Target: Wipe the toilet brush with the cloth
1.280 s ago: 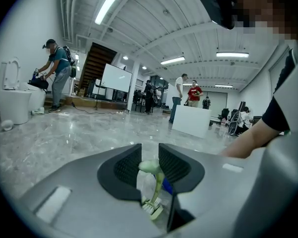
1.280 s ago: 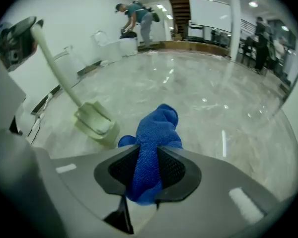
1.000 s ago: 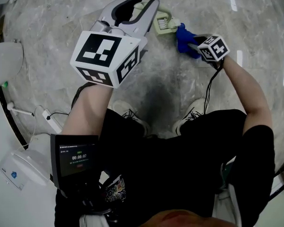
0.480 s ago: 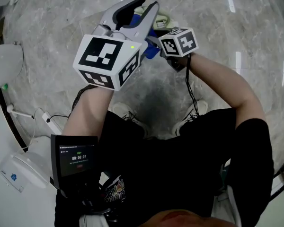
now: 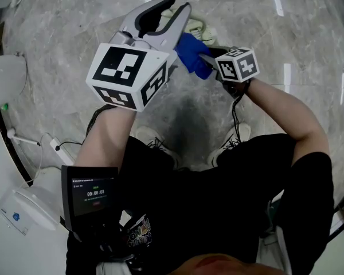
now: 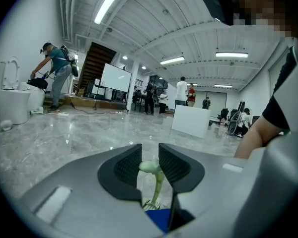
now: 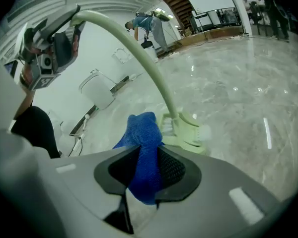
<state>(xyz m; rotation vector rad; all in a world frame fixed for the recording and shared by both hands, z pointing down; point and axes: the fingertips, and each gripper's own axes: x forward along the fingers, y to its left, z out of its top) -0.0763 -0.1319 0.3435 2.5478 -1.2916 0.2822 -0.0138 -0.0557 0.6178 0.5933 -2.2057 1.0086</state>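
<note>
Blue cloth tight in R tongs; pale-green brush handle tight in L tongs

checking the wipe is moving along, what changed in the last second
The right tool, shut on the blue cloth, swung it left in the head view, from right of the head of the toilet brush to beside the left tool. Nothing was let go. The left tool kept still, shut on the brush handle.
</note>
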